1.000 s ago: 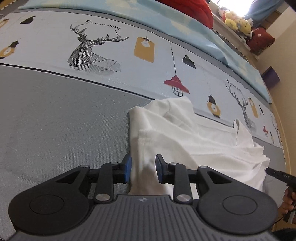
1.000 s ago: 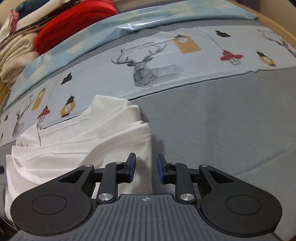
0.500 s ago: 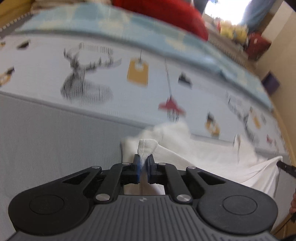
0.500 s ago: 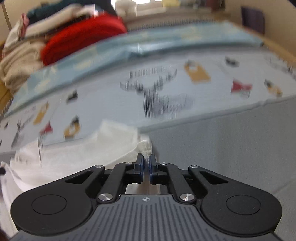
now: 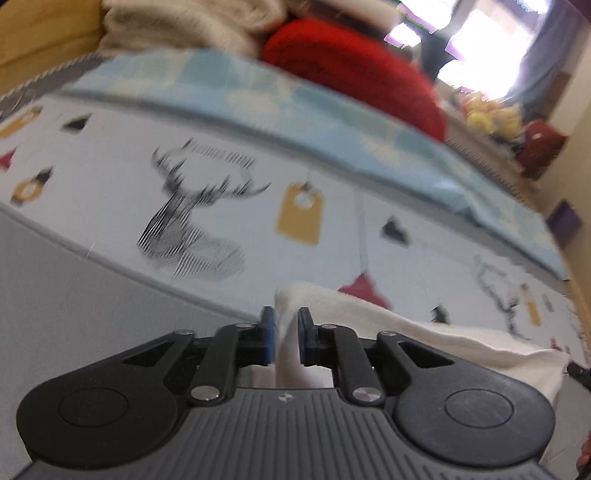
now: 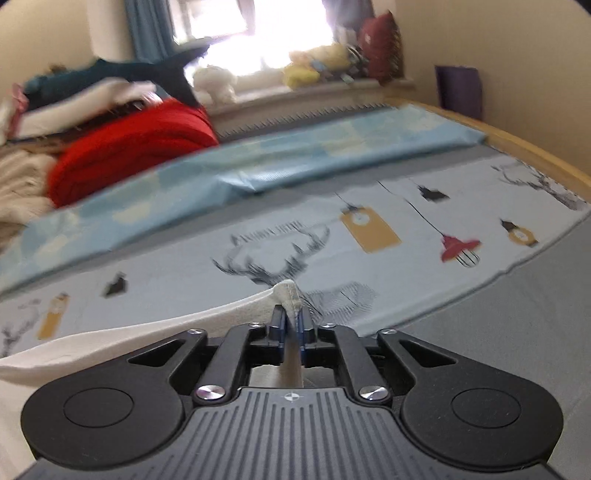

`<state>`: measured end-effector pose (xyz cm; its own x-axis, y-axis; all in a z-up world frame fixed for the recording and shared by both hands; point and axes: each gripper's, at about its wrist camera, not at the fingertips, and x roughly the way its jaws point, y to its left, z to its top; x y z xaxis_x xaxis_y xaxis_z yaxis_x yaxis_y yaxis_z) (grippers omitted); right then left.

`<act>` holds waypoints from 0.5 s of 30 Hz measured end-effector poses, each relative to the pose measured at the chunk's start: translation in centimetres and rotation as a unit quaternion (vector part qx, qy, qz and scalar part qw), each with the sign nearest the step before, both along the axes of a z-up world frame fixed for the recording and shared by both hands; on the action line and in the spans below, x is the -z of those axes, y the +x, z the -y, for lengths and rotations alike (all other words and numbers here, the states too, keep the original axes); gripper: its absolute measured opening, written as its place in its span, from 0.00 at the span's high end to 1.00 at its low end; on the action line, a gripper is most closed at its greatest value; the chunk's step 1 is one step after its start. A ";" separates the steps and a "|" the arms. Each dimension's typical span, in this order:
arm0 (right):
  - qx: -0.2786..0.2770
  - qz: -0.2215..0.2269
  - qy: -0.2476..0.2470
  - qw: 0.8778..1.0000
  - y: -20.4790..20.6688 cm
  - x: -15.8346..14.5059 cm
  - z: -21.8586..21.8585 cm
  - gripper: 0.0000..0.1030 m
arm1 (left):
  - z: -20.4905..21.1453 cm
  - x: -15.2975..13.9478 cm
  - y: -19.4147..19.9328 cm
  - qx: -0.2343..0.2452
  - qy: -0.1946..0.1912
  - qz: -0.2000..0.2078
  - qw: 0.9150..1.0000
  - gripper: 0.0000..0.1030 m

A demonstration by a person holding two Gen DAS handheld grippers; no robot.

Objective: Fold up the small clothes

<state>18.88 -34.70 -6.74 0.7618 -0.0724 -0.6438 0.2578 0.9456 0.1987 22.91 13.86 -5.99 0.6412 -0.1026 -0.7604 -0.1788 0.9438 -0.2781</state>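
Both grippers, left gripper [image 5: 286, 338] and right gripper [image 6: 291, 328], pinching corners of a white garment [image 5: 424, 332], jaws just loosened slightly, lifting its edge off the bed [image 6: 517, 350], presumably for folding.

The left gripper [image 5: 284, 334] has white cloth [image 5: 424, 332] standing between its blue pads [image 5: 267, 328]; its jaws have just been opening a little, with a fold of the fabric in the gap, touching the left pad. The rest of the cloth trails off to the right over a printed sheet [image 5: 110, 192] (deer heads, lamps and yellow tags, all blurred). Beyond lie a light blue cover [image 5: 258, 99], a red bundle [image 5: 351, 70] and a cream knit [image 5: 184, 22].
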 end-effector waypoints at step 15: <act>-0.120 -0.194 0.061 0.972 -6.8 2.8 0.7 0.54 | -0.2 3.5 -6.8 0.129 -0.050 -0.185 0.973 0.70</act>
<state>12.04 -35.35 -9.54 0.4460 0.1725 -0.8783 0.1104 0.9631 0.2453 16.14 14.01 -9.47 0.2691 -0.3083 -0.9124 -0.0455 0.9423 -0.3318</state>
